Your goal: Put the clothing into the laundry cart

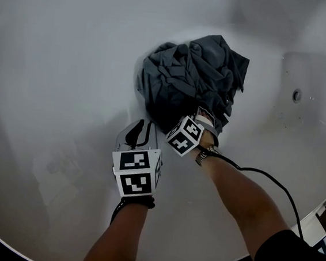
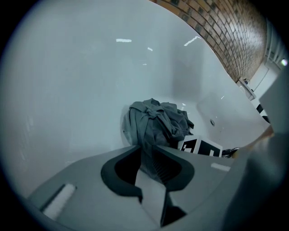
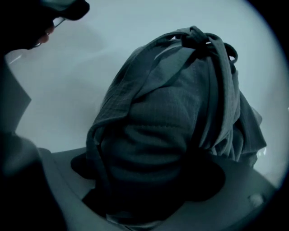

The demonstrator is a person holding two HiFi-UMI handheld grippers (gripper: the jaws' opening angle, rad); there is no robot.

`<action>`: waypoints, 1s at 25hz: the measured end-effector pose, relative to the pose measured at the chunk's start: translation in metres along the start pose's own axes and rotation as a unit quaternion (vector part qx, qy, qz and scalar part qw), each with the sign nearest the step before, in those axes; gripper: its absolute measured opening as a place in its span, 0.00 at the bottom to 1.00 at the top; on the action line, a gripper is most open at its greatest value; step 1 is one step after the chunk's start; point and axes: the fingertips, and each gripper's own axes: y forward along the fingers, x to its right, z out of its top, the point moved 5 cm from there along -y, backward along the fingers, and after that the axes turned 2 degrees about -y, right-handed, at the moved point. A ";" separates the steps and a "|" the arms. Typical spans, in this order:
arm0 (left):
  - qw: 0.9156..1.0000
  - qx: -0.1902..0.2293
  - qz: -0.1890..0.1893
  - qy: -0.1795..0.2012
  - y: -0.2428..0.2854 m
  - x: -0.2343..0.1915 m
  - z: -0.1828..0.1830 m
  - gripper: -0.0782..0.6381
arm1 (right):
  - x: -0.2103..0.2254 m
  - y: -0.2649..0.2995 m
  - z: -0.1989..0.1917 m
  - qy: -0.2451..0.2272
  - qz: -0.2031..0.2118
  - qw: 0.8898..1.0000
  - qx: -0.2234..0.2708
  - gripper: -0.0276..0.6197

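Crumpled dark grey cloth garment (image 1: 191,78) lies heaped on the floor of a smooth white tub (image 1: 72,59), a little toward the end with the small round metal drain (image 1: 297,95).

Both grippers meet it at the edge of the heap nearest the person. The left gripper (image 1: 141,132) sits at the lower left edge. In the left gripper view (image 2: 146,162) its two dark fingers (image 2: 119,169) are drawn close together on a narrow fold of the garment (image 2: 156,122), which runs down between them while the rest of the heap rises just beyond the tips.

The right gripper (image 1: 207,121) is pushed into the lower right of the heap, its marker cube just beside the left gripper. In the right gripper view (image 3: 153,185) a thick wad of the garment (image 3: 180,113) fills the whole space between its fingers, which are pressed against it on both sides, and the bundle rises above them.

A black cable (image 1: 273,182) trails along the right forearm. A brown brick wall (image 2: 226,31) shows above the tub's rim.
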 end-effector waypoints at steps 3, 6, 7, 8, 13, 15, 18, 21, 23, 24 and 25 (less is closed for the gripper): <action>1.000 -0.008 0.009 -0.008 -0.012 0.005 0.008 0.21 | 0.002 -0.018 -0.001 0.014 -0.006 1.000 -0.015 0.55; 1.000 -0.009 0.011 -0.008 -0.024 0.014 0.017 0.20 | -0.001 -0.034 -0.003 0.036 0.007 0.999 -0.019 0.34; 1.000 -0.006 0.008 -0.007 -0.027 0.015 0.021 0.19 | -0.001 -0.039 -0.003 0.041 0.008 0.999 -0.017 0.30; 1.000 -0.001 0.005 -0.005 -0.030 0.016 0.025 0.19 | -0.001 -0.044 -0.002 0.044 0.007 0.999 -0.014 0.29; 0.999 0.033 -0.004 -0.001 -0.060 0.018 0.049 0.18 | 0.003 -0.090 0.010 0.063 0.001 0.998 0.018 0.27; 0.999 0.042 -0.006 0.000 -0.076 0.021 0.060 0.18 | 0.004 -0.115 0.018 0.073 0.000 0.997 0.030 0.27; 0.999 0.049 -0.005 -0.002 -0.108 0.028 0.087 0.17 | 0.006 -0.160 0.037 0.080 0.002 0.996 0.045 0.27; 0.998 0.059 -0.003 -0.003 -0.150 0.041 0.117 0.16 | 0.007 -0.217 0.056 0.083 0.003 0.995 0.062 0.27; 0.998 0.064 -0.003 -0.002 -0.181 0.049 0.132 0.16 | 0.002 -0.256 0.067 0.086 0.004 0.994 0.074 0.27; 0.998 0.068 -0.002 -0.003 -0.197 0.053 0.140 0.15 | 0.000 -0.276 0.072 0.087 0.004 0.993 0.080 0.26; 0.997 0.073 -0.001 -0.003 -0.213 0.056 0.149 0.14 | -0.001 -0.296 0.078 0.088 0.003 0.992 0.087 0.26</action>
